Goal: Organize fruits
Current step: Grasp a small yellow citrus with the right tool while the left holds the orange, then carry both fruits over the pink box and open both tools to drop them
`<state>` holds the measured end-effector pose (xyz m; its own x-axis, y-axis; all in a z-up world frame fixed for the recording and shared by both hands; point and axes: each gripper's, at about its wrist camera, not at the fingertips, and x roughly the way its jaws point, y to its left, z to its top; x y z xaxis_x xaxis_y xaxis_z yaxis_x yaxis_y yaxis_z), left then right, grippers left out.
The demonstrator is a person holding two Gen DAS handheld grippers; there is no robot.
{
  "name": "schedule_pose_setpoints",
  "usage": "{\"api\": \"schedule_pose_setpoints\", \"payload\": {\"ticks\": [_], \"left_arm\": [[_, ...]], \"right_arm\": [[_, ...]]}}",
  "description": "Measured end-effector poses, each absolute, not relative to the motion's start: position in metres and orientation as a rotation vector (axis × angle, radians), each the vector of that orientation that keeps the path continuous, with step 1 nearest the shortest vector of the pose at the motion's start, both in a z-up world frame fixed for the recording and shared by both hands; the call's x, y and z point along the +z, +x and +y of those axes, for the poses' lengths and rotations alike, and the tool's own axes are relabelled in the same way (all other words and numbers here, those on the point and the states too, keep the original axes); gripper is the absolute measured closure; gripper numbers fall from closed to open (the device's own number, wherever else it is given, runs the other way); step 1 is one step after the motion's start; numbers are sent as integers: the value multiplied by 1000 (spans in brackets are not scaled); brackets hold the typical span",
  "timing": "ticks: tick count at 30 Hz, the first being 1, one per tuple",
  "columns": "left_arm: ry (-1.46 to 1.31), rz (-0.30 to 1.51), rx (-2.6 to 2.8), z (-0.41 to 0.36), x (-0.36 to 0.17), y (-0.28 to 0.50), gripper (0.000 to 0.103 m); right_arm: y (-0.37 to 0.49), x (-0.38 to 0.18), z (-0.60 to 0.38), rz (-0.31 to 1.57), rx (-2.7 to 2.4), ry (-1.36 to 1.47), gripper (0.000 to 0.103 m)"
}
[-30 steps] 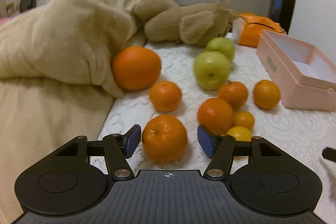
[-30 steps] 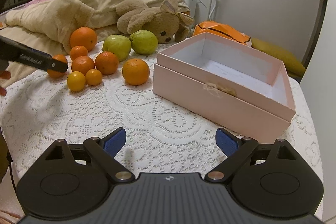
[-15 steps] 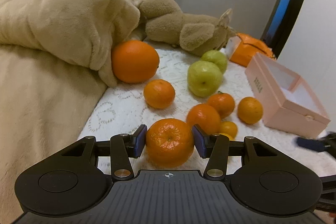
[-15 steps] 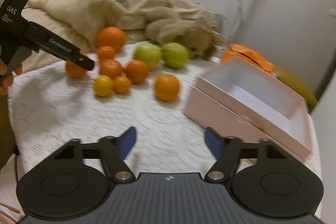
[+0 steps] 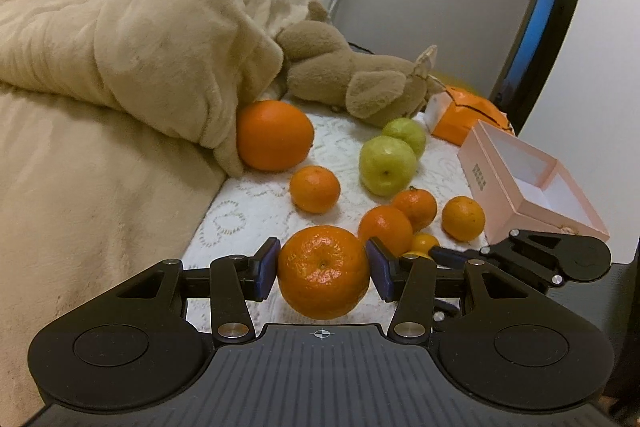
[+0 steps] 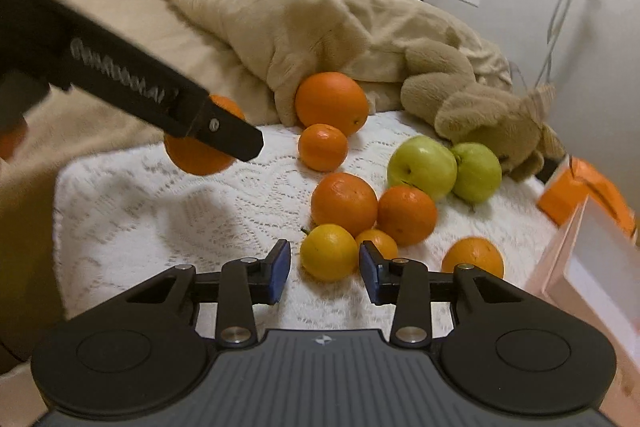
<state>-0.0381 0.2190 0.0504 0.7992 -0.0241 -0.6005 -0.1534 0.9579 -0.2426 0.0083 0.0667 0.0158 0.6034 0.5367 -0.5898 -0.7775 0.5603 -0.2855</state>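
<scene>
My left gripper (image 5: 322,267) is shut on a bumpy orange mandarin (image 5: 324,283), held just above the white lace cloth (image 5: 248,211). In the right wrist view the left gripper (image 6: 230,141) shows from the side with that mandarin (image 6: 192,157) behind its finger. My right gripper (image 6: 324,269) has its jaws closing around a small yellow citrus (image 6: 329,251); a gap still shows at the left pad. Several mandarins (image 6: 344,203), a large orange (image 6: 331,101) and two green apples (image 6: 422,165) lie beyond. The right gripper (image 5: 438,251) also shows in the left view.
An open pink box (image 5: 516,183) stands at the right, with an orange bag (image 5: 468,115) behind it. A brown plush toy (image 5: 360,87) lies at the back. A beige fleece blanket (image 5: 140,59) borders the cloth on the left and touches the large orange.
The left jaws closed on the mandarin and raised it a little. The right gripper swung left from in front of the pink box to the fruit pile, its jaws narrowing around the yellow citrus.
</scene>
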Motion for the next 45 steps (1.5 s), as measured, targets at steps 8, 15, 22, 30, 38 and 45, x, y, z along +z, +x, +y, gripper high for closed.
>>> {"api": "schedule_pose_setpoints", "payload": {"ticks": [8,15,22,30,38,45], "left_arm": [[-279,688,-15,197,44,-37,50],[-256,778,-243,137,42,-28,50],[-181,464,-403,75,146,21,50],[-218,584,-473,28,123,145,50],[-169,778,-424,25,59,179,51],[1,802,-498,8,63,172,51]], "right_arm": [[3,23,48,487,772,-546,71],[4,39,-46,633,684,-388,71],[8,129,-147,409,436,-239,71],[89,164,-170,389,288,-193,71],[153,89,-171,590,285,-83,50],[143,79,-157,568,260,-199,49]]}}
